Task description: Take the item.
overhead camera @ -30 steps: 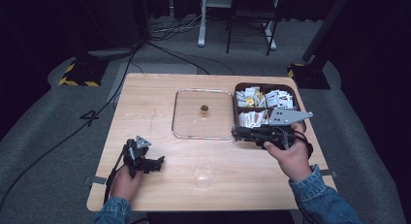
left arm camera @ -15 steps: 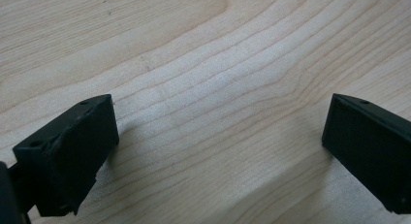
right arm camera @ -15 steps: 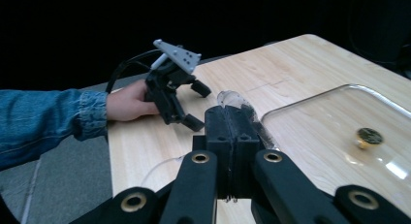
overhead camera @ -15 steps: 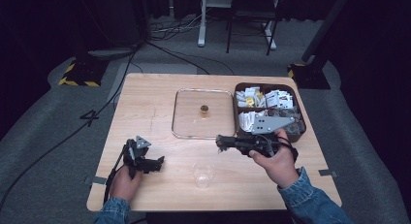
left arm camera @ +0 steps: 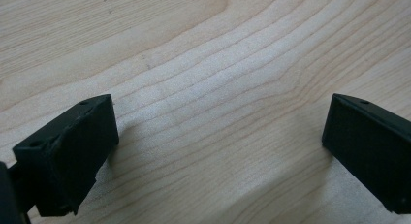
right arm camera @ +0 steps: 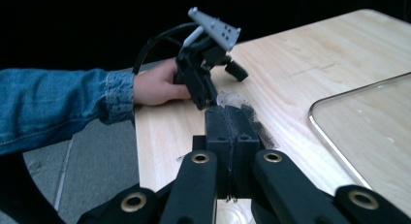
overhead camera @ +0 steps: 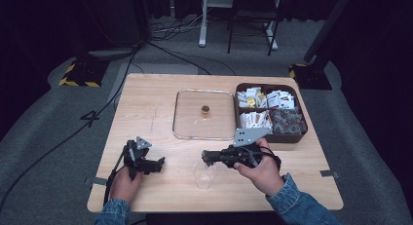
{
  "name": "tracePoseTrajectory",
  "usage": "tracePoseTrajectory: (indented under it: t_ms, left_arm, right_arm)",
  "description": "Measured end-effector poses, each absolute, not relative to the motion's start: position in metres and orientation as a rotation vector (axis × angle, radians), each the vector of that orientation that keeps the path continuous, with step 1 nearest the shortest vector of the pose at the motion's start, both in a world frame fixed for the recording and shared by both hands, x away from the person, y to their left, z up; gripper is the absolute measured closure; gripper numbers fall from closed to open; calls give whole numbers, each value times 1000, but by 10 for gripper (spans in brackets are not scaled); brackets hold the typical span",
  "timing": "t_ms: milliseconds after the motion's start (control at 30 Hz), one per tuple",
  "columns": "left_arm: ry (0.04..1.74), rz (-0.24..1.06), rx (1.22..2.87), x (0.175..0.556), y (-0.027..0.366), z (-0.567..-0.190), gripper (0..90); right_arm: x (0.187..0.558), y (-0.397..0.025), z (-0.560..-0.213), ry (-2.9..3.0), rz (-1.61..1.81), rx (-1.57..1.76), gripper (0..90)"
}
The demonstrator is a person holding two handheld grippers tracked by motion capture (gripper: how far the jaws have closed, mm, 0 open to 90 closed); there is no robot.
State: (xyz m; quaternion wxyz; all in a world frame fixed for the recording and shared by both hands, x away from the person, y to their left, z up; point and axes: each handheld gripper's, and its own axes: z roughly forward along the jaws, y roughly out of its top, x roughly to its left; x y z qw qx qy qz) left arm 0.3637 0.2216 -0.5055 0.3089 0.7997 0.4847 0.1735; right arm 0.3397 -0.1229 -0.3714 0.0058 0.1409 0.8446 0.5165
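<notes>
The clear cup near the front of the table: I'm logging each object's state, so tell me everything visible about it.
The clear cup is small, see-through and looks like thin plastic. It stands upright with its mouth up on the wooden table, near the front edge, between the two hands. It appears empty. The right gripper has its shut jaws at the cup's rim; whether they pinch the rim cannot be told.

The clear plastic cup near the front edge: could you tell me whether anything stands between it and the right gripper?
Nothing visible does. The right gripper hangs at the rim of the clear plastic cup, jaws closed, with bare table around them.
</notes>
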Motion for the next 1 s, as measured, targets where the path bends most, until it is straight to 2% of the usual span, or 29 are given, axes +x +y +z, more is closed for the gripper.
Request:
tracePoseTrajectory:
  t_ms: [833,867,967,1000]
  left_arm:
    - [1281,461,2111,364,221,-506,0]
    - [1281,461,2111,364,221,-506,0]
    - [1281,461,2111,364,221,-506,0]
    - [1281,461,2111,364,221,-506,0]
  right_arm:
    - [339,-109,-414,2779,1515,480,898]
    - [339,-108,-415,2783,1514,481,884]
    - [340,-106,-418,2794,1500,490,655]
    - [339,-105,-419,2770,1495,479,605]
